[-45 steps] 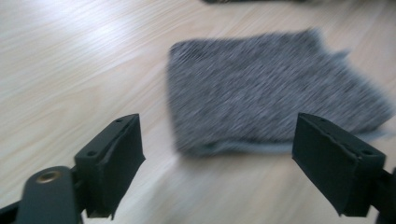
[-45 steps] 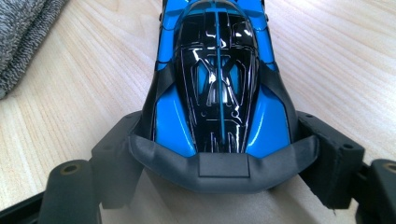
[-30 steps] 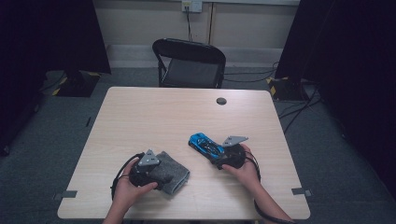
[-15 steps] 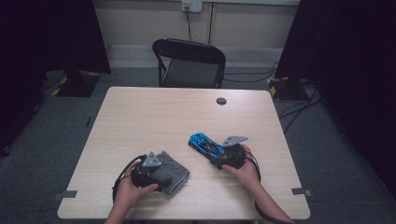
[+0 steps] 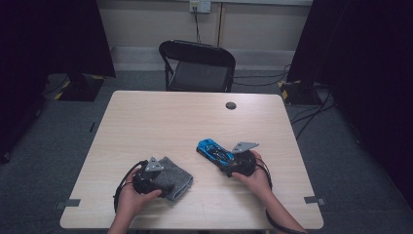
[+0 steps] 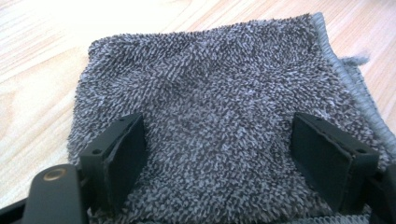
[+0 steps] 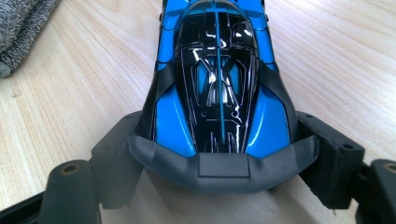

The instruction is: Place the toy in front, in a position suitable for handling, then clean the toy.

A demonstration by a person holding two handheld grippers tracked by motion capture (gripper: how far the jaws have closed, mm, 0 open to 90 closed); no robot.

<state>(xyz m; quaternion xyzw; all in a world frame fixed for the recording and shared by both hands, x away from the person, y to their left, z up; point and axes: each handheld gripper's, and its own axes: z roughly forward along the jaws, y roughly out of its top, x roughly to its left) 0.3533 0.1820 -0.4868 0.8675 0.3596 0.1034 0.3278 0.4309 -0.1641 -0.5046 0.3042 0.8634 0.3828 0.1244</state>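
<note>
While the right gripper (image 7: 219, 154) pinched the blue toy car's (image 7: 219, 79) tail, the left gripper (image 6: 233, 154), jaws spread and just widening over the grey towel (image 6: 219, 107), needed a firmer bite.

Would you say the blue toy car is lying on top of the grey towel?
No, the blue toy car sits on the bare table, apart from the grey towel, with its rear between the right gripper jaws.
</note>
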